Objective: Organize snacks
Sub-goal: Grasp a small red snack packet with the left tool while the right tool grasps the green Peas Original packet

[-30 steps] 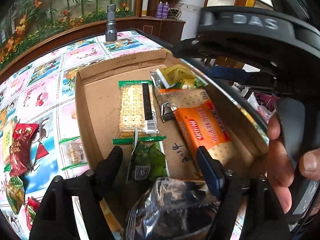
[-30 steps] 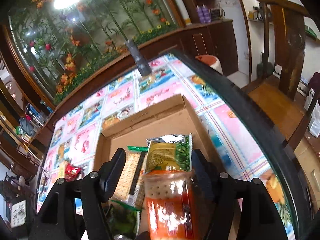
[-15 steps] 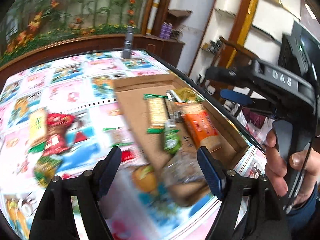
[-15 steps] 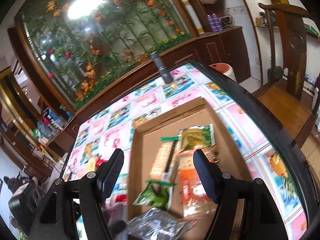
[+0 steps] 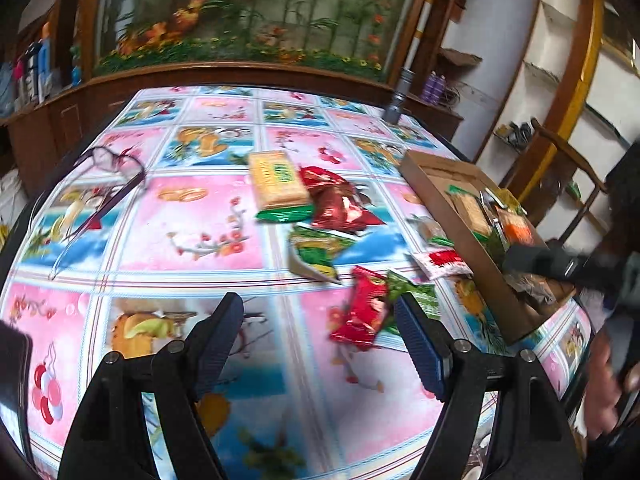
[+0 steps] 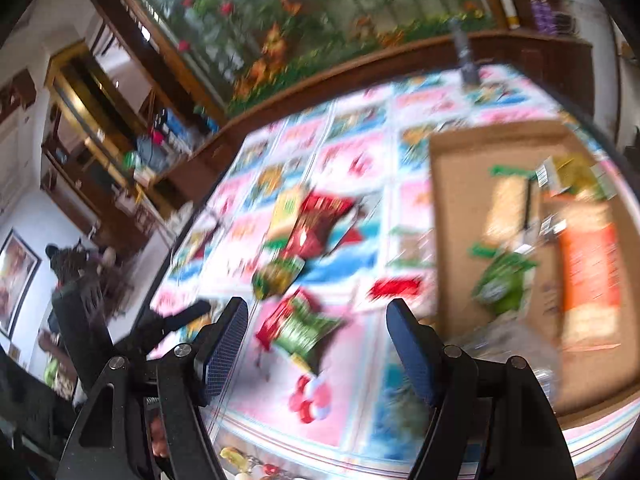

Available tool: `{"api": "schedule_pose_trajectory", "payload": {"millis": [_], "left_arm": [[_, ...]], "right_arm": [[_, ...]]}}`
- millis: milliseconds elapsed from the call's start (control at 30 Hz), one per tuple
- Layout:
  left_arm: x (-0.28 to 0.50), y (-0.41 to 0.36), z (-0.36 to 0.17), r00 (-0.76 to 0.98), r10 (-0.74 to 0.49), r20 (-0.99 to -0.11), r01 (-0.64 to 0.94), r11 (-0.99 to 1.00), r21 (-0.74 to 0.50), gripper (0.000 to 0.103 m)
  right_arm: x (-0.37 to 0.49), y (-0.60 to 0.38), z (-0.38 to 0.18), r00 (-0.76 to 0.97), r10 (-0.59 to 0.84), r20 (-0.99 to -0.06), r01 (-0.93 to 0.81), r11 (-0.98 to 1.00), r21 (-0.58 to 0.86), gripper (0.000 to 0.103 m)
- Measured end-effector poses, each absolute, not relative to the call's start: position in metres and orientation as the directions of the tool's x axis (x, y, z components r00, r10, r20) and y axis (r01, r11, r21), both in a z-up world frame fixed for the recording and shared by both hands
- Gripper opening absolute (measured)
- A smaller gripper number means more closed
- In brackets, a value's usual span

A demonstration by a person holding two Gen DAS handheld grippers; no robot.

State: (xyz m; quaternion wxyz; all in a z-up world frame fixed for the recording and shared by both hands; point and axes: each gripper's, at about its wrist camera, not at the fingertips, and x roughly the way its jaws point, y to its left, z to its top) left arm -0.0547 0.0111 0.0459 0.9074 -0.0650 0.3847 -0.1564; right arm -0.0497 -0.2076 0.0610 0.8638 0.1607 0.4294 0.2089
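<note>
Right now both grippers hang above the table, the left gripper (image 5: 318, 338) and the right gripper (image 6: 316, 346) each spread wide and holding nothing. Loose snack packets (image 5: 362, 314) lie scattered on the fruit-print tablecloth (image 5: 188, 220), beside the cardboard box (image 6: 456, 216) that holds several packets.

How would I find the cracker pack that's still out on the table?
Start at the cardboard box and look left across the cartoon tablecloth. Beyond the dark red bags lies the cracker pack. It alone is flat, yellow and rectangular, with green ends.
</note>
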Motion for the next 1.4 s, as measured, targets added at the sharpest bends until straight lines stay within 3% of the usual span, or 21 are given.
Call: {"api": "schedule_pose_trajectory", "payload": {"millis": [133,267,400,500,567,867,967,1033,1167,1400], "left_arm": [[-0.054,0.02,0.046,0.679,-0.316,-0.662,0.216,0.949,-0.231,0.073],[-0.049,0.024,0.043,0.671,-0.332,-0.663,0.215,0.943,-0.254,0.057],[-0.049,0.027,0.043,0.673,-0.333,-0.66,0.213,0.942,-0.259,0.057],[-0.05,0.027,0.043,0.668,-0.337,-0.663,0.221,0.941,-0.256,0.057],[-0.05,0.024,0.042,0.656,-0.348,-0.67,0.242,0.938,-0.249,0.057],[-0.041,-0.024,0.027,0.558,-0.326,-0.763,0.299,0.937,-0.182,0.057],[-0.033,-0.034,0.019,0.525,-0.312,-0.792,0.276,0.943,-0.189,0.042],[-0.032,-0.041,0.019,0.534,-0.28,-0.798,0.269,0.951,-0.154,0.039],[-0.031,-0.048,0.018,0.553,-0.228,-0.801,0.243,0.964,-0.106,0.02],[-0.034,-0.042,0.024,0.553,-0.29,-0.781,0.245,0.953,-0.181,0.018]], "right_arm": [[-0.043,-0.189,0.041,0.491,0.478,-0.728,-0.215,0.877,0.43,0.071],[-0.036,-0.172,0.025,0.451,0.458,-0.766,-0.21,0.889,0.408,0.071],[-0.029,-0.158,0.02,0.454,0.415,-0.788,-0.223,0.91,0.35,0.069],[-0.021,-0.151,0.012,0.44,0.403,-0.803,-0.236,0.914,0.33,0.053],[-0.021,-0.152,0.011,0.451,0.392,-0.802,-0.248,0.918,0.309,0.036],[-0.027,-0.194,0.032,0.538,0.426,-0.728,-0.216,0.904,0.369,0.035],[-0.031,-0.203,0.041,0.557,0.457,-0.693,-0.224,0.887,0.404,0.035],[-0.033,-0.208,0.046,0.568,0.468,-0.677,-0.229,0.88,0.416,0.035],[-0.035,-0.213,0.05,0.577,0.485,-0.657,-0.242,0.87,0.43,0.035],[-0.038,-0.223,0.052,0.562,0.539,-0.627,-0.255,0.834,0.488,0.035]]}}
